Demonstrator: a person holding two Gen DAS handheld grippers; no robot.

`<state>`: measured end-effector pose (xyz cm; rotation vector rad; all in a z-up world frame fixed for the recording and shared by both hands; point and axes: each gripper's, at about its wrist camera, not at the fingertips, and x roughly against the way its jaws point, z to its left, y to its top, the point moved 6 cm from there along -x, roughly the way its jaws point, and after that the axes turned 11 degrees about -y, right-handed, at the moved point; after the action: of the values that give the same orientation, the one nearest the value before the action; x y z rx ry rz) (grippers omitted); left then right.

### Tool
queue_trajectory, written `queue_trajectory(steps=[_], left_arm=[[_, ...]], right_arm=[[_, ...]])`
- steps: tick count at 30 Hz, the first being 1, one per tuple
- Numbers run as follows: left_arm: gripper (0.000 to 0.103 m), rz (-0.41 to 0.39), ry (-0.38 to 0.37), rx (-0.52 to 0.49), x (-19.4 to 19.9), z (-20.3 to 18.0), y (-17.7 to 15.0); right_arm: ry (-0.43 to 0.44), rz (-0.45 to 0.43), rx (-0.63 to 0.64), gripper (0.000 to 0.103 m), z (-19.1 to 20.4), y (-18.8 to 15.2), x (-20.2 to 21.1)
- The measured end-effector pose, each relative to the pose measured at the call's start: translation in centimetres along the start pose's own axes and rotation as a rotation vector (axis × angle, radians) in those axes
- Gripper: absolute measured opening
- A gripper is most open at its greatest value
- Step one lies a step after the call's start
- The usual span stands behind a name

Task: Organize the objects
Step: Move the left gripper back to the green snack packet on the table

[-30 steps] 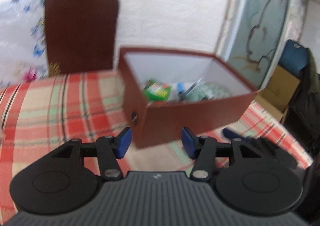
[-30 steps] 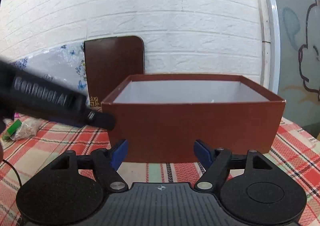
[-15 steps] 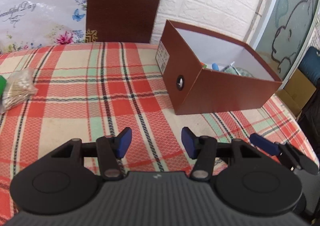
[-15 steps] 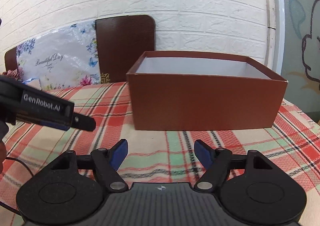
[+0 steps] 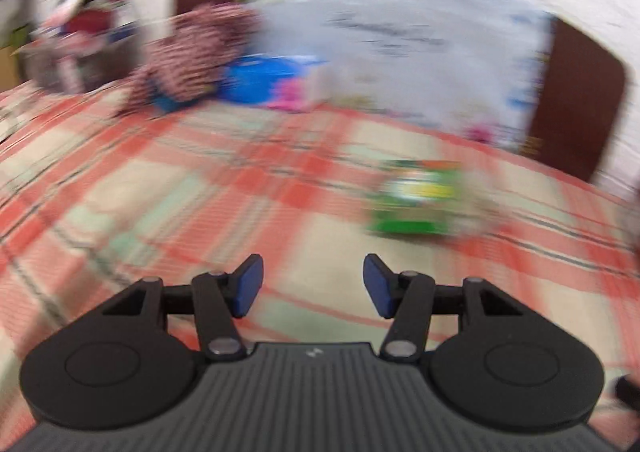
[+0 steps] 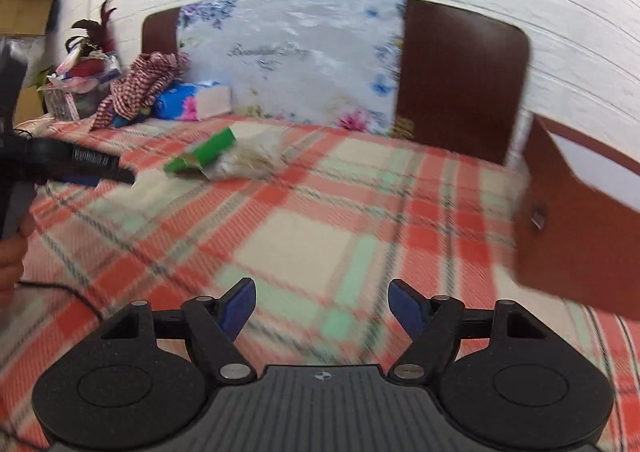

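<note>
A green packet [image 5: 416,198] lies on the plaid tablecloth [image 5: 200,188], ahead and right of my left gripper [image 5: 313,284], which is open and empty; this view is blurred. In the right wrist view the green packet [image 6: 208,152] lies against a clear bag of pale stuff [image 6: 250,160]. The brown box [image 6: 580,220] stands at the right edge. My right gripper [image 6: 322,306] is open and empty over the cloth. The left gripper [image 6: 80,168] shows at the left, near the packet; its jaw state is unclear there.
At the table's far side lie a checked cloth [image 6: 148,80], a blue floral pack [image 6: 180,104] and a basket of odds [image 6: 76,92]. Two brown chair backs [image 6: 460,80] and a floral sheet [image 6: 288,60] stand against the white brick wall.
Both grippers have swung left, away from the brown box. The left gripper now faces the green packet and the clutter at the table's far left. Both stay open.
</note>
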<state>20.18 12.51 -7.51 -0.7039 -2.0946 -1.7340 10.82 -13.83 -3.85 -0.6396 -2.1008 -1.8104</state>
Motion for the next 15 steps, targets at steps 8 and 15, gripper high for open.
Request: queue_trajectory(steps=[8,15], left_arm=[[0.066,-0.120,-0.106,0.109,-0.3,3.2,0.2],[0.066,-0.131,-0.161,0.221,-0.7,4.8,0.4]], right_arm=[[0.091,-0.113,0.100,0.078,8.4,8.1,-5.8],[0.140,-0.172,0.481,0.090,14.4,8.6,-10.9]])
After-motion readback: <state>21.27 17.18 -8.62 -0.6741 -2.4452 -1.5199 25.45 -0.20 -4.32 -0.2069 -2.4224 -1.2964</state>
